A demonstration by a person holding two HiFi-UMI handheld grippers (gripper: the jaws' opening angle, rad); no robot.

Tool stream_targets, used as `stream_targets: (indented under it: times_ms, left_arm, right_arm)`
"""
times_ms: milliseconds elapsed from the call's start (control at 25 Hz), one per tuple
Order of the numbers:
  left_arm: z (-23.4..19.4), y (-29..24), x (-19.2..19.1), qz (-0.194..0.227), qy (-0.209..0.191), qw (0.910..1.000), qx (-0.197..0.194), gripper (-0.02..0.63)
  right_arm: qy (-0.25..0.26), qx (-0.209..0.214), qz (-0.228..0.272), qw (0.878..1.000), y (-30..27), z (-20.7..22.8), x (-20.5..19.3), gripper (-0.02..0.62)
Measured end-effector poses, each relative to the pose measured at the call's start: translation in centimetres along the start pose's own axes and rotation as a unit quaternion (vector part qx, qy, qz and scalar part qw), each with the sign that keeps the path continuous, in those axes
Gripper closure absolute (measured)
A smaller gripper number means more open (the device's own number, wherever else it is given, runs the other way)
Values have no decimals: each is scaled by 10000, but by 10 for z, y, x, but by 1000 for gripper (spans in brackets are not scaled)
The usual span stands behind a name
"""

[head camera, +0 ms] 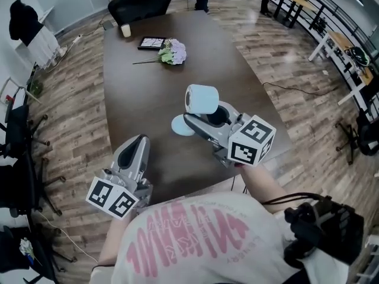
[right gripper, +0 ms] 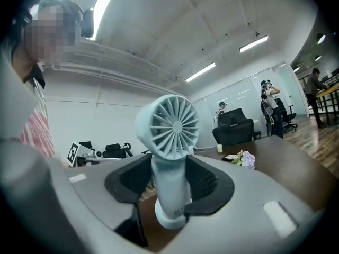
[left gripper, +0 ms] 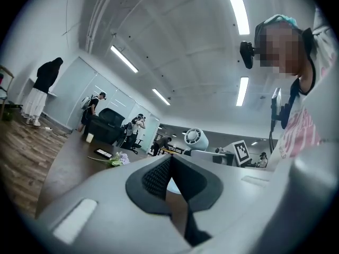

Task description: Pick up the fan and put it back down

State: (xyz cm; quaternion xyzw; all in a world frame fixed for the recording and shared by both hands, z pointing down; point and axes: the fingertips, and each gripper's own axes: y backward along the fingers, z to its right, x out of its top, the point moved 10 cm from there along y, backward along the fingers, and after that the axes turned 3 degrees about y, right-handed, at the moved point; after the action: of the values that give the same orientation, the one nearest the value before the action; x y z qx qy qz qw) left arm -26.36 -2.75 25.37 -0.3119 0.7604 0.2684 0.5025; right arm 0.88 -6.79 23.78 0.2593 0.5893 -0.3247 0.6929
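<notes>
- The right tongs (right gripper: 170, 187) are pinching the pale blue fan (right gripper: 168, 128) by its stem. One dark pad presses on each side, just below the round grille head.
- The fan stands upright in that grip over the near part of the dark counter (head camera: 142, 93). Its round foot looks to be just off the wood, though I can't say for sure.
- The left tongs (left gripper: 169, 165) are pressed together with nothing in them, and they sit well off to the side near the counter's edge.
- To put it back well, I'd bring the fan straight down with the stem kept vertical so the foot meets the counter flat. I'd let go only once it bears its own weight.
- The head is heavier than the foot, so a tilt on release could tip it. Spreading the pads slowly and backing out level should help.
- The bare patch below is a good spot, well apart from the flowers (head camera: 173, 53) at the far end.
- Writing: there is a small printed label low on the fan's stem, too fine to read. The person's shirt (head camera: 195, 241) has pink lettering that I can't make out. The cubes carry only black-and-white square markers (head camera: 251, 141).
</notes>
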Motion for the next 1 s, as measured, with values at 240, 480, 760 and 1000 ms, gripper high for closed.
stream_targets:
  times_ms: [240,480,760,1000]
  left_arm:
    - [43,1,-27,4,179,9996,237,588]
    - [79,1,-41,38,118,9987,503,588]
    - [99,-3,-50,4,114,9993,364,588]
    - [105,-10,-51,77,105,9993,341,588]
  right_arm:
    - [-272,179,-41,9995,44,1,-10,388]
    - [-378,296,-111,9988,78,8,-20,388]
    - [-375,418,-128,9983,91,14,-18,388]
    - [-347,460,-93,9983,96,16,-16,388]
